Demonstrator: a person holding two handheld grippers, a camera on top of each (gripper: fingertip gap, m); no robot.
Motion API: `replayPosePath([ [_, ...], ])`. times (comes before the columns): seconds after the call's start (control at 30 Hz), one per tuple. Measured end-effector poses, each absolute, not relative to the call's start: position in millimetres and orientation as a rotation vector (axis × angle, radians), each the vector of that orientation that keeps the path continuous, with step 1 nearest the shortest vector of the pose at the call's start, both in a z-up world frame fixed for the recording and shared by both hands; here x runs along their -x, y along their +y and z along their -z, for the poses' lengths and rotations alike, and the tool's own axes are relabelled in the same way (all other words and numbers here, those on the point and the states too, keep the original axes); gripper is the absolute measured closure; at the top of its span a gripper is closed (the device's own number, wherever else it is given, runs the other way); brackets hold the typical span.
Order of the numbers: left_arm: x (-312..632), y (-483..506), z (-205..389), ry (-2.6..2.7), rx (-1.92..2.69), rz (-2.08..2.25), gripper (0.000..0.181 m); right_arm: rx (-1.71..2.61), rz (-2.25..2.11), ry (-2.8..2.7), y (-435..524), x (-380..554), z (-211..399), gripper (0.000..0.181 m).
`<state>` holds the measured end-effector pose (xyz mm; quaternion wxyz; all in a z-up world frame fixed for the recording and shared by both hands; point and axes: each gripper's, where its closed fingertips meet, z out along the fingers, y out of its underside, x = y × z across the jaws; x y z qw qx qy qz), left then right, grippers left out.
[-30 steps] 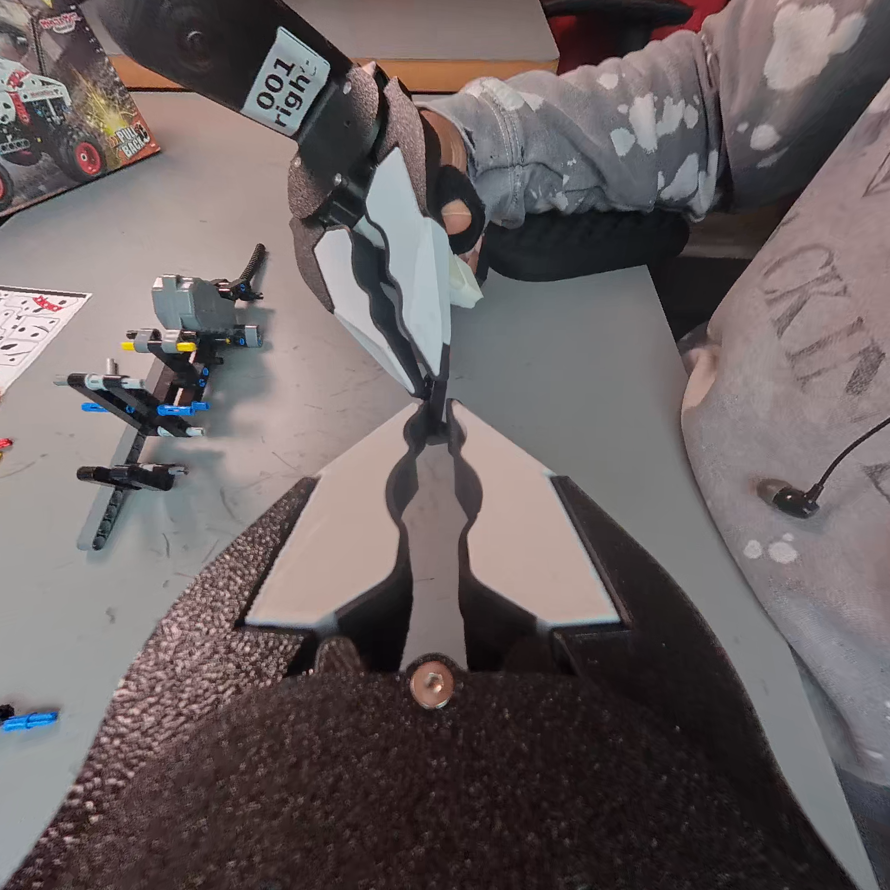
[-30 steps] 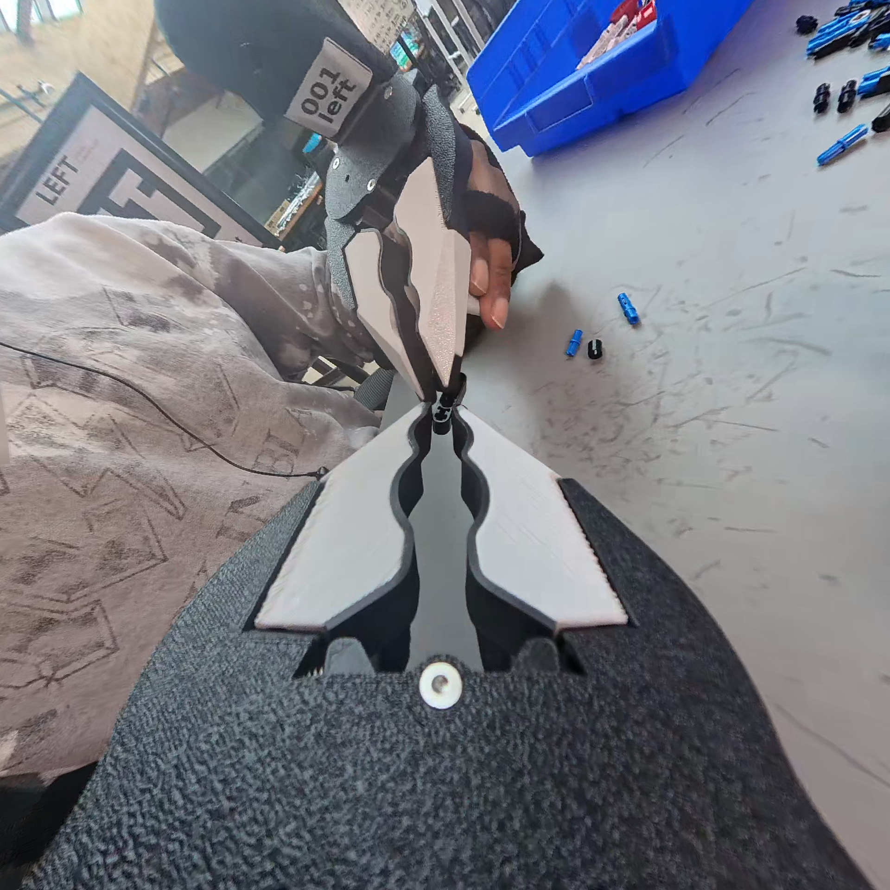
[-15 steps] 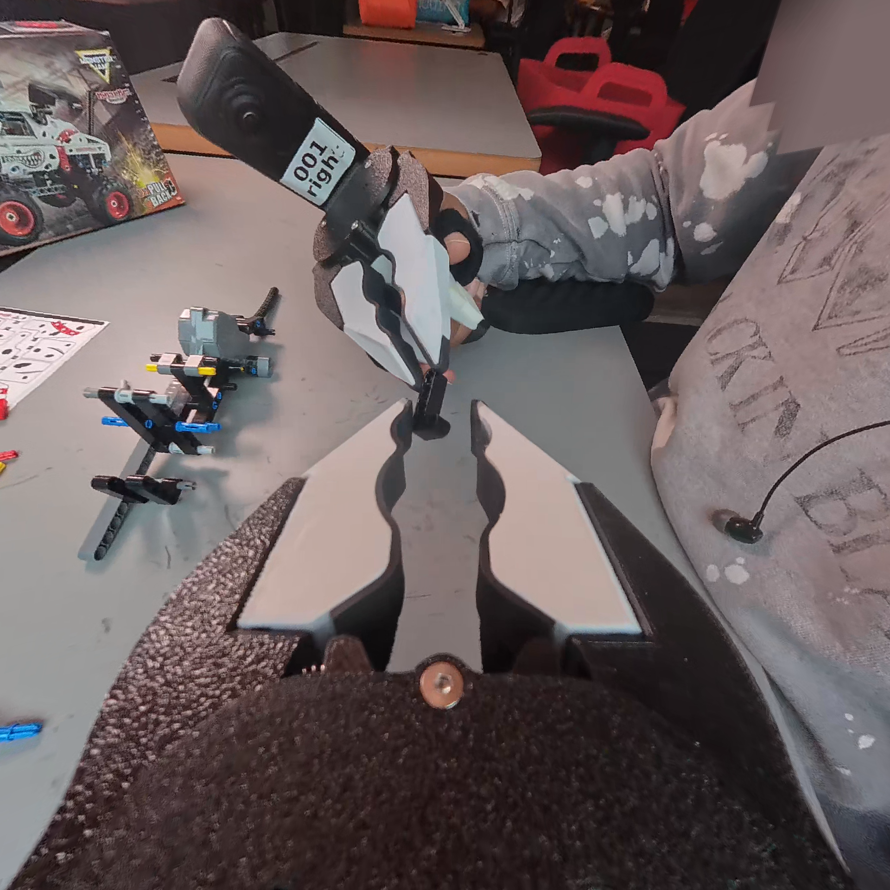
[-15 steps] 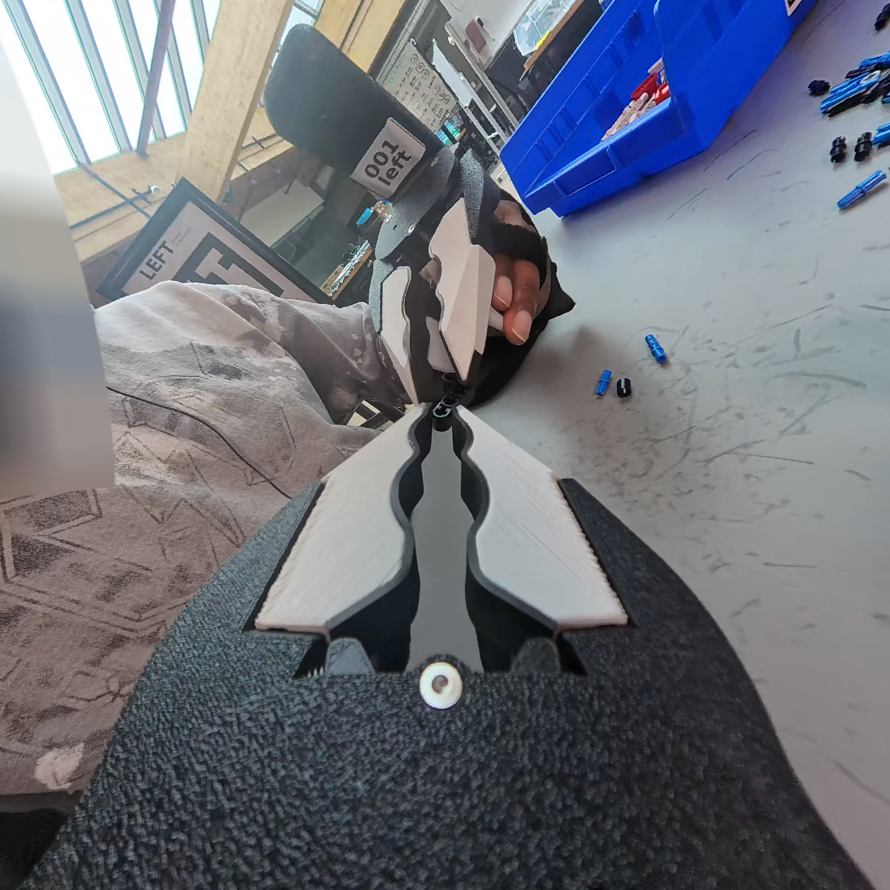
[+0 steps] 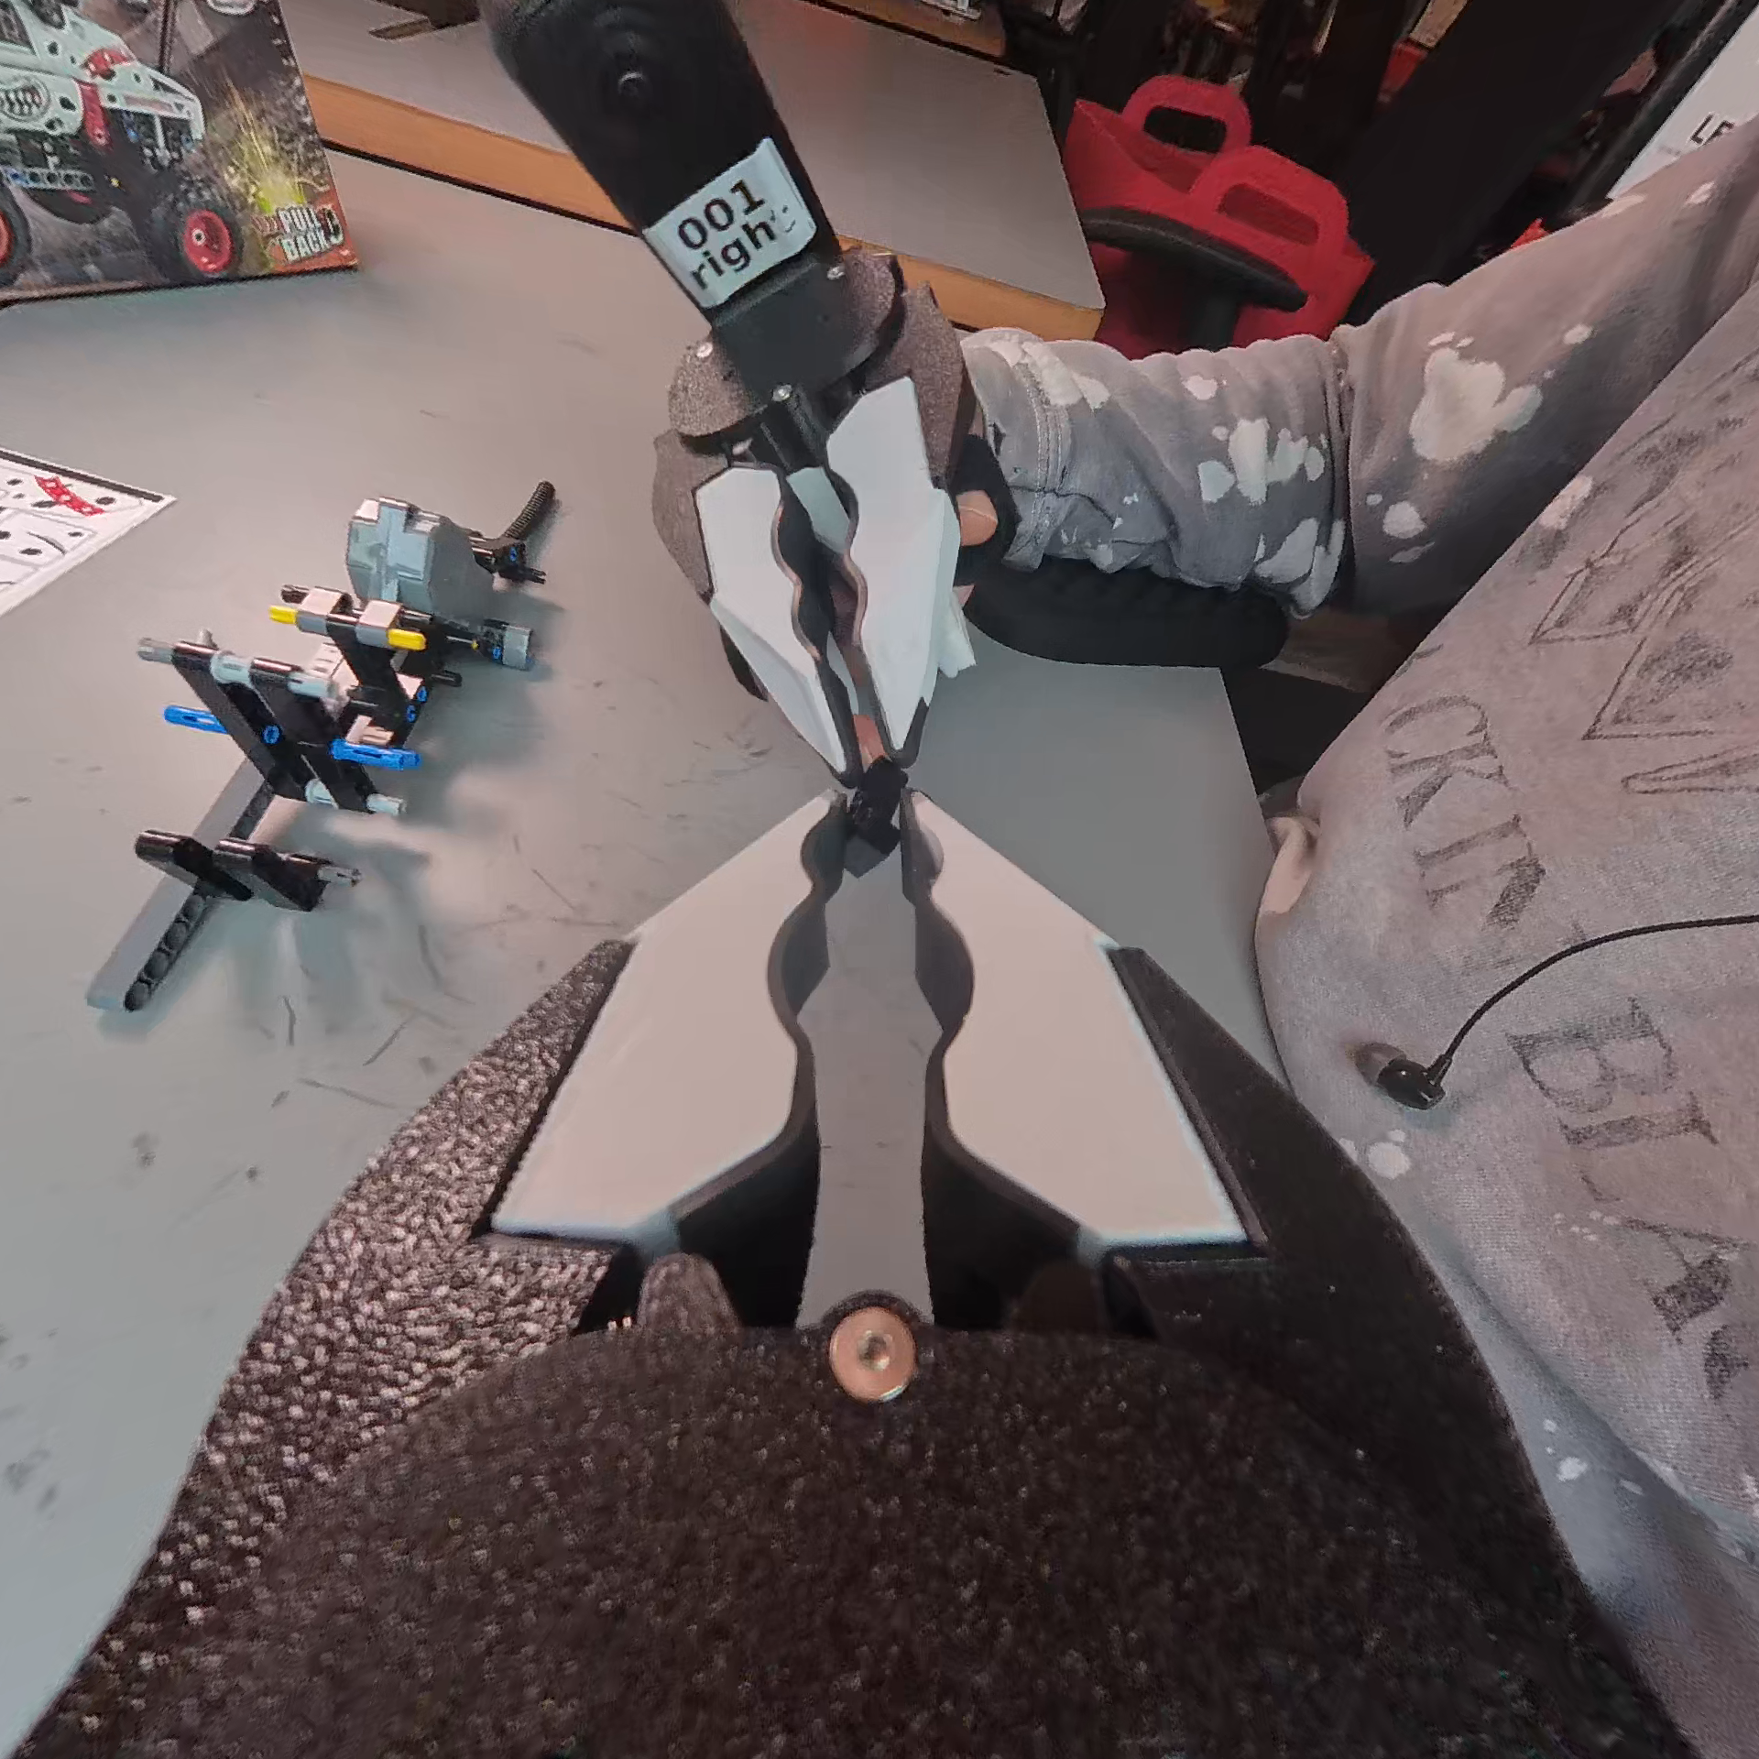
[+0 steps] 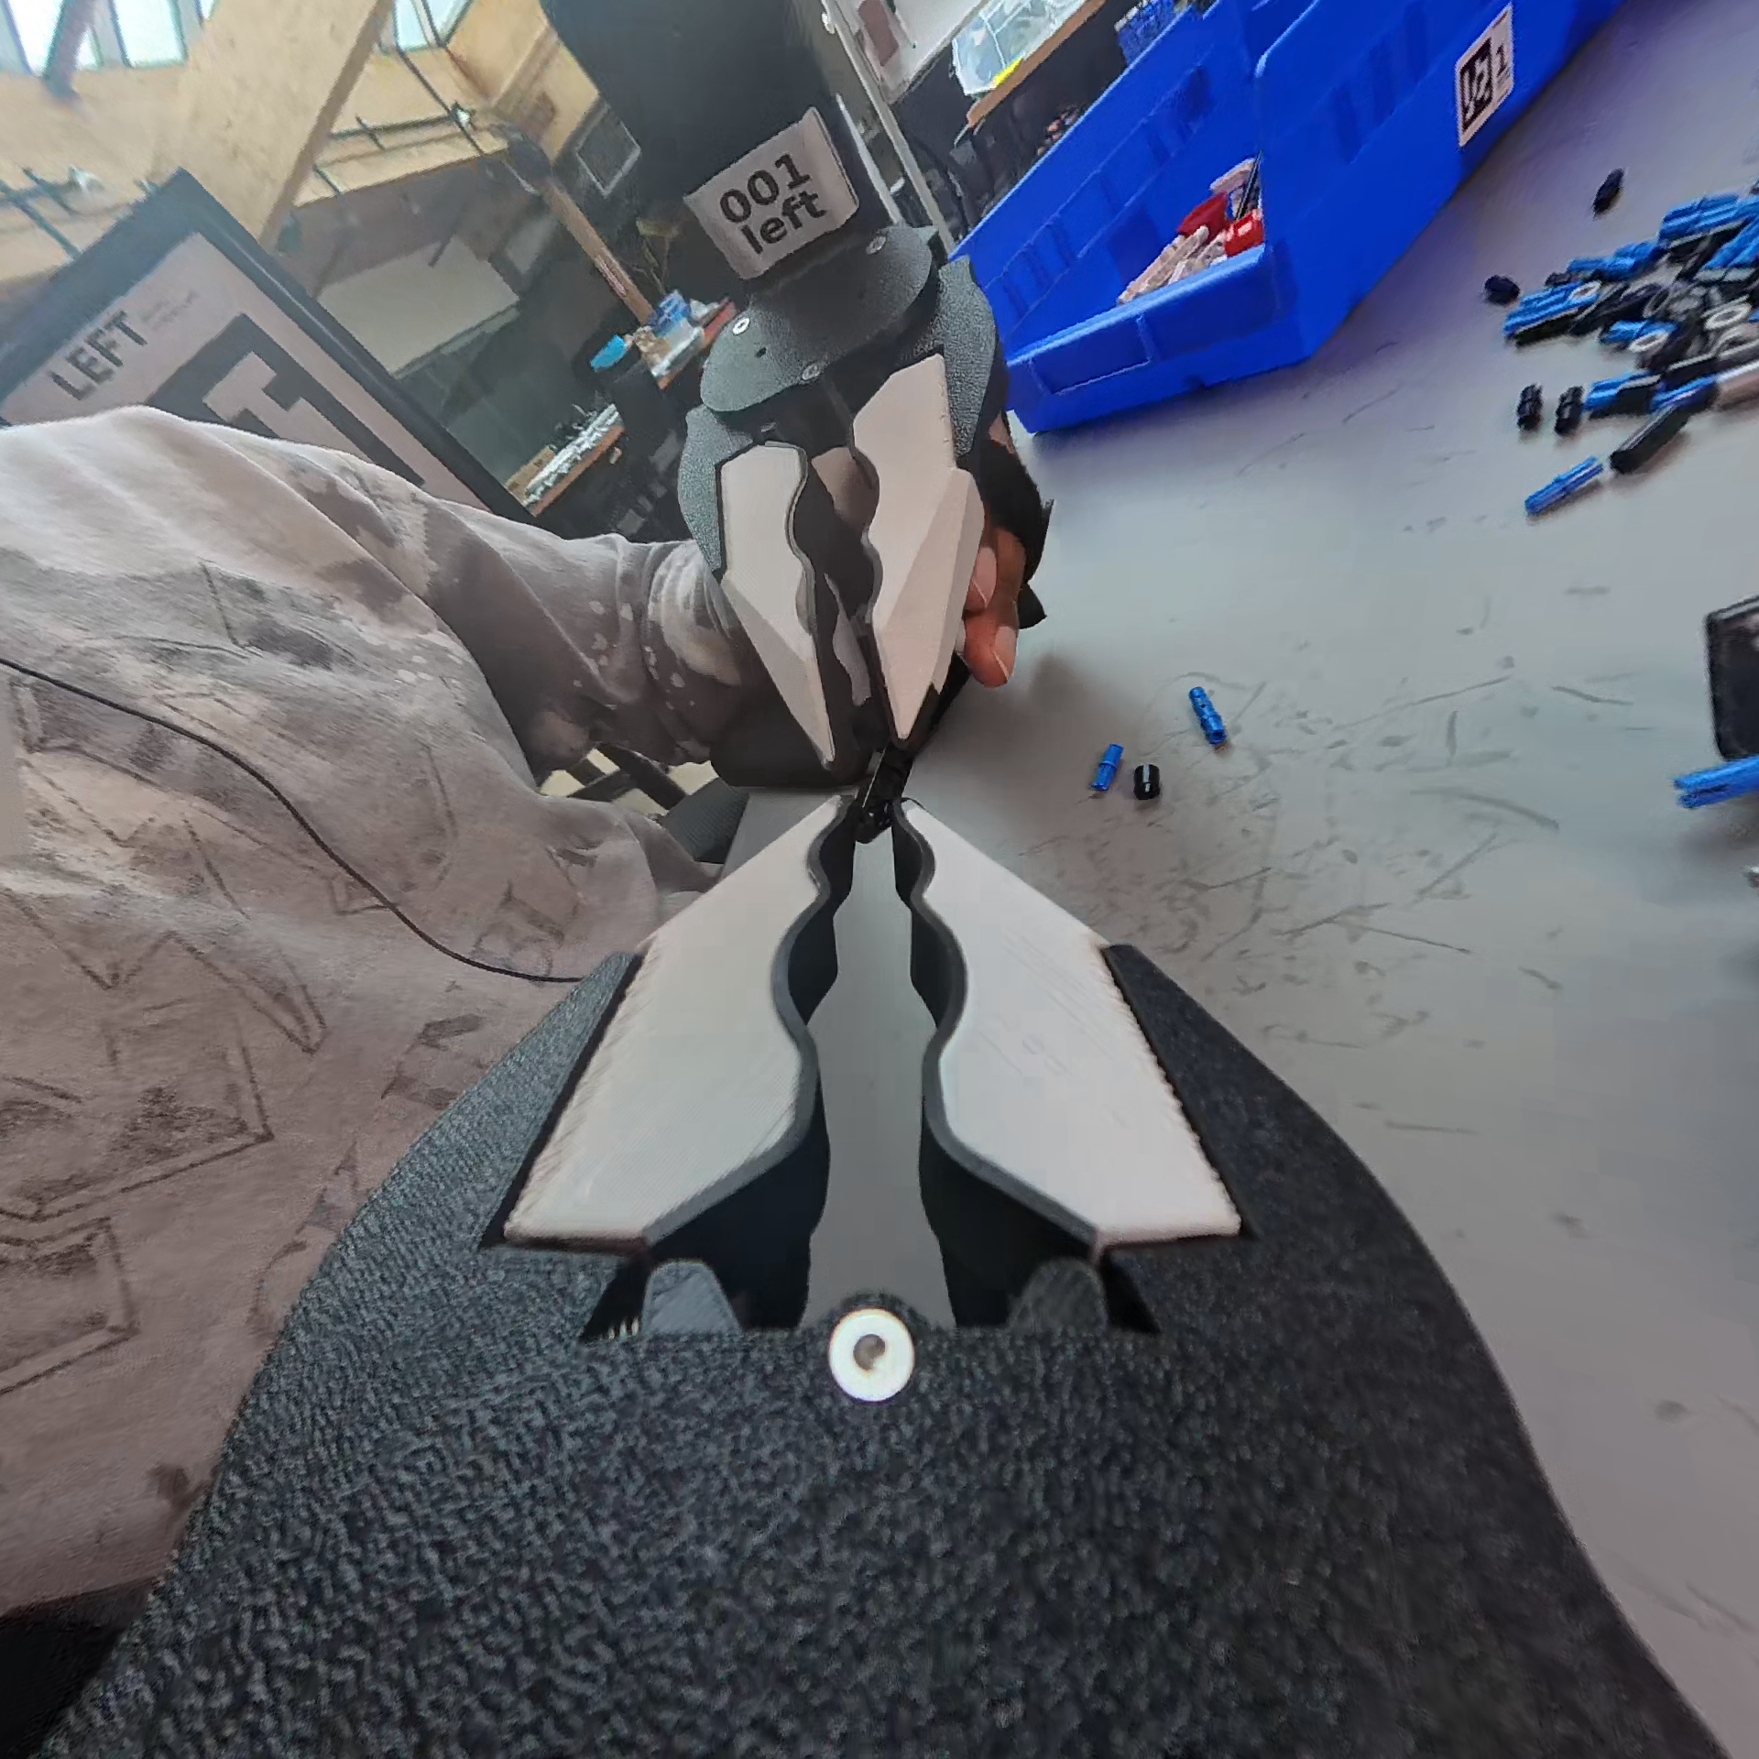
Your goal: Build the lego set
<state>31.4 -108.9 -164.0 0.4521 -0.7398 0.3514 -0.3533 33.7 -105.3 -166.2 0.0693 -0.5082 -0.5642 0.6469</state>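
Mid-frame above the counter [image 5: 571, 952], left tongs [image 5: 871, 819] and right tongs [image 6: 871, 819] pinched narrow, tip to tip, on one small black piece [image 5: 874, 820], likely to press parts together; half-built model [image 5: 314, 704] parked left.

A scuffed grey work table [image 6: 1380, 857] occupies the foreground. Behind it, toward 12 o'clock in the left wrist view, a second grey table with a wooden edge [image 5: 914, 162] is seen, with a black swivel chair [image 5: 1209, 286] and red carrier bags [image 5: 1228, 209] at 1 o'clock. In the right wrist view, timber beams [image 6: 314, 124] and daylit windows [image 6: 57, 29] are observed at 11 o'clock; cluttered workbenches [image 6: 619, 381] stand at 12 o'clock.
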Motion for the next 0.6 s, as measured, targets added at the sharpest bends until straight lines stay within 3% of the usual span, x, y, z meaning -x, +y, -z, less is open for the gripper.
replayPosePath([
  [0.6,-22.6,-101.3,181.3,0.848,1.907,0.820,0.167,1.105,-1.141,-1.871,-100.8,-21.8,186.2,0.173],
])
